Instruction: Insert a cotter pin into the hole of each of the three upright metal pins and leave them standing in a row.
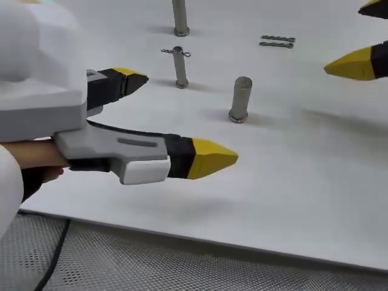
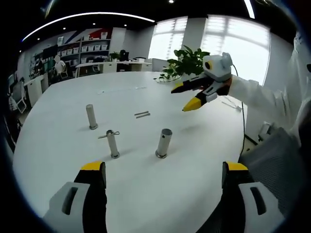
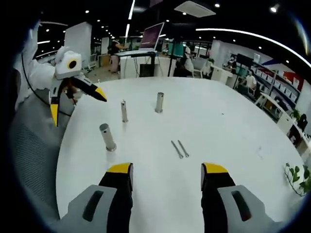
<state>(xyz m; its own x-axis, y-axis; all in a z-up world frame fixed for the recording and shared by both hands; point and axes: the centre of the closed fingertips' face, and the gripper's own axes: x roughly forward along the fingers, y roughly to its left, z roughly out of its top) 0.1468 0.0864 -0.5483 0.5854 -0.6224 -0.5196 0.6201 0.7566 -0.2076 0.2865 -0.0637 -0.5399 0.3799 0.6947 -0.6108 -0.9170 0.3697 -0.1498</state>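
Note:
Three upright metal pins stand on the white table (image 1: 291, 182). The far pin (image 1: 180, 18) and the near, wider pin (image 1: 240, 100) are bare. The middle pin (image 1: 180, 68) has a cotter pin (image 1: 176, 52) through its top. Two loose cotter pins (image 1: 277, 41) lie flat to the right of the far pin. My left gripper (image 1: 179, 118) hovers open and empty left of the near pin. My right gripper (image 1: 357, 36) hangs open and empty above the loose cotter pins (image 3: 180, 148). The left gripper view has the pinned middle pin (image 2: 112, 144) ahead between its jaws.
The table's front edge (image 1: 182, 233) runs below my left gripper, with grey mesh flooring and a dark cable (image 1: 54, 260) beyond it. A potted plant (image 2: 187, 60) stands at the table's far end. Desks and shelves (image 2: 73, 63) fill the room behind.

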